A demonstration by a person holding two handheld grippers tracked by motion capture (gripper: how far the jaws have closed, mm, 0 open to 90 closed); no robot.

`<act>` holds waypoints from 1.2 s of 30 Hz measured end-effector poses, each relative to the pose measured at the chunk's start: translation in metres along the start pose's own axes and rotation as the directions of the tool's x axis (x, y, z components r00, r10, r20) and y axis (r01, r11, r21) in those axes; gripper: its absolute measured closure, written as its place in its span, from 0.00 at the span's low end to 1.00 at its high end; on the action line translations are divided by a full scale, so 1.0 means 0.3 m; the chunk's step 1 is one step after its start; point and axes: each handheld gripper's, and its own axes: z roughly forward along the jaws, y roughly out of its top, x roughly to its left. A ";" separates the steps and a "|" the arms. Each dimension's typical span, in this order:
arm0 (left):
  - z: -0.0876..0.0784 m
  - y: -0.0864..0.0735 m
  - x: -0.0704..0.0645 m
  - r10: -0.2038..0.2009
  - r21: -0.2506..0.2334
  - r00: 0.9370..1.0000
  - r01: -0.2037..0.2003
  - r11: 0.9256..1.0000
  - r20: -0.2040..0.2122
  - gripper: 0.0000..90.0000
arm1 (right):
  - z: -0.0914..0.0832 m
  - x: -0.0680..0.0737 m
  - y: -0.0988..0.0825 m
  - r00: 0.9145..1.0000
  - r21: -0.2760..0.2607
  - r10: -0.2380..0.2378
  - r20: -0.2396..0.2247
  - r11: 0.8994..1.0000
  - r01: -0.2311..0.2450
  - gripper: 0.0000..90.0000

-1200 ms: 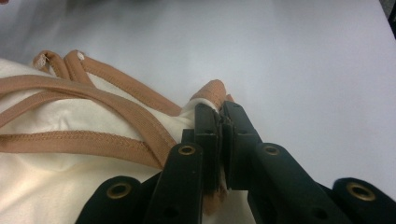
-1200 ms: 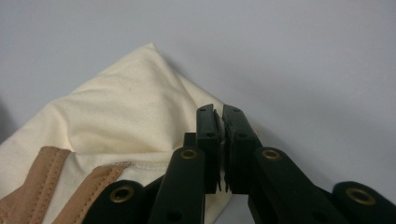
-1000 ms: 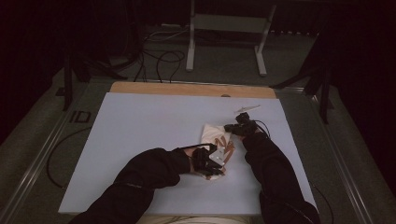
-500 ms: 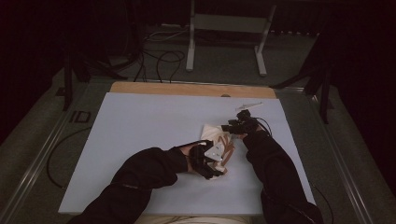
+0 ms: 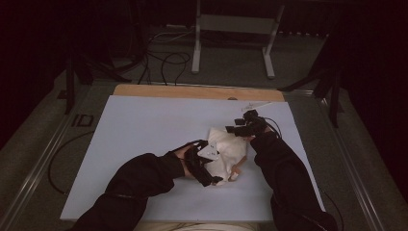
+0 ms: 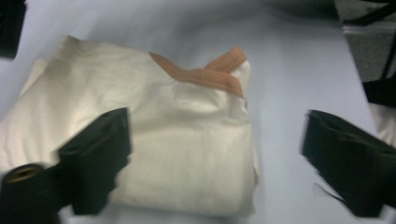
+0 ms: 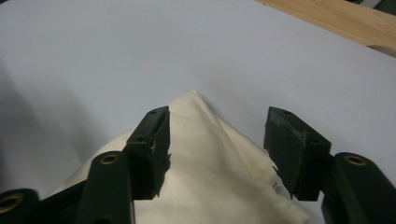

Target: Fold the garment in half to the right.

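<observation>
While the folded cream cloth [image 5: 226, 154] lies on the white table [image 5: 144, 125], the left gripper [image 6: 215, 158] hovers over its near side, jaws just opened wide and empty; the right gripper [image 7: 217, 149] hangs above its far corner, jaws apart, having just opened, gripping nothing.

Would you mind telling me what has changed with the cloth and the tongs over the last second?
Both tongs have just been opening and have let go of the cloth. The left tongs and right tongs now stand open above it, pads clear, and both lifted slightly. The cloth stays folded in the same spot on the table.
</observation>
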 end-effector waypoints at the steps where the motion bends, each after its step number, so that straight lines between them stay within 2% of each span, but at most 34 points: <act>1: -0.015 -0.016 0.002 -0.026 -0.007 1.000 0.026 1.000 0.011 0.06 | -0.003 -0.003 -0.002 1.000 0.003 -0.007 0.009 1.000 0.007 0.47; 3: -0.015 -0.016 0.002 -0.026 -0.007 1.000 0.026 1.000 0.011 0.04 | -0.006 -0.008 -0.005 1.000 0.011 0.000 0.010 1.000 0.000 0.47; 4: -0.045 -0.047 0.006 -0.062 -0.014 0.998 0.062 0.998 0.014 0.00 | -0.010 -0.020 -0.016 1.000 0.015 0.008 0.004 1.000 -0.008 0.48; 7: -0.082 -0.085 0.003 -0.101 -0.046 0.995 0.100 0.994 -0.006 0.00 | -0.009 -0.035 -0.042 1.000 0.040 0.008 0.012 0.999 -0.008 0.50; 9: -0.107 -0.110 0.000 -0.135 -0.070 0.991 0.134 0.989 -0.017 0.00 | -0.005 -0.047 -0.061 1.000 0.058 0.016 0.022 0.998 -0.018 0.51; 13: -0.145 -0.148 -0.010 -0.161 -0.096 0.986 0.157 0.983 -0.038 0.00 | 0.003 -0.071 -0.087 0.999 0.080 0.034 0.038 0.996 -0.037 0.51; 14: -0.166 -0.176 -0.019 -0.173 -0.104 0.983 0.166 0.981 -0.055 0.00 | 0.008 -0.090 -0.103 0.998 0.091 0.052 0.043 0.994 -0.056 0.50; 15: -0.166 -0.176 -0.019 -0.173 -0.104 0.983 0.166 0.981 -0.055 0.00 | 0.008 -0.090 -0.103 0.998 0.091 0.052 0.043 0.994 -0.056 0.50; 16: -0.185 -0.206 -0.029 -0.196 -0.123 0.979 0.187 0.975 -0.061 0.00 | 0.016 -0.103 -0.118 0.997 0.108 0.070 0.044 0.991 -0.075 0.48; 17: -0.193 -0.220 -0.035 -0.206 -0.129 0.976 0.197 0.972 -0.066 0.00 | 0.019 -0.107 -0.123 0.996 0.116 0.075 0.045 0.990 -0.080 0.47; 19: -0.210 -0.249 -0.047 -0.220 -0.141 0.972 0.208 0.968 -0.077 0.00 | 0.027 -0.119 -0.136 0.995 0.131 0.078 0.055 0.988 -0.085 0.48; 20: -0.210 -0.249 -0.047 -0.220 -0.141 0.972 0.208 0.968 -0.077 0.00 | 0.027 -0.119 -0.136 0.995 0.131 0.078 0.055 0.988 -0.085 0.48; 24: -0.238 -0.316 -0.074 -0.254 -0.160 0.963 0.237 0.958 -0.096 0.00 | 0.042 -0.140 -0.154 0.993 0.153 0.095 0.068 0.983 -0.105 0.59; 25: -0.244 -0.329 -0.077 -0.261 -0.162 0.960 0.243 0.956 -0.103 0.00 | 0.045 -0.140 -0.154 0.994 0.163 0.087 0.071 0.982 -0.097 0.65; 27: -0.256 -0.355 -0.084 -0.287 -0.185 0.952 0.265 0.946 -0.102 0.00 | 0.049 -0.136 -0.153 0.995 0.168 0.074 0.071 0.982 -0.086 0.81; 29: -0.268 -0.377 -0.093 -0.305 -0.202 0.944 0.277 0.939 -0.123 0.00 | 0.045 -0.128 -0.146 0.994 0.166 0.052 0.095 0.984 -0.067 0.96; 31: -0.279 -0.397 -0.100 -0.328 -0.225 0.935 0.293 0.929 -0.134 0.00 | 0.036 -0.122 -0.134 0.994 0.146 0.038 0.104 0.988 -0.053 0.98; 34: -0.291 -0.426 -0.104 -0.353 -0.244 0.926 0.314 0.917 -0.134 0.00 | 0.017 -0.110 -0.110 0.994 0.121 0.017 0.106 0.992 -0.029 0.99; 36: -0.294 -0.440 -0.108 -0.359 -0.247 0.921 0.317 0.916 -0.151 0.00 | 0.007 -0.100 -0.096 0.994 0.115 -0.002 0.110 0.993 -0.011 0.99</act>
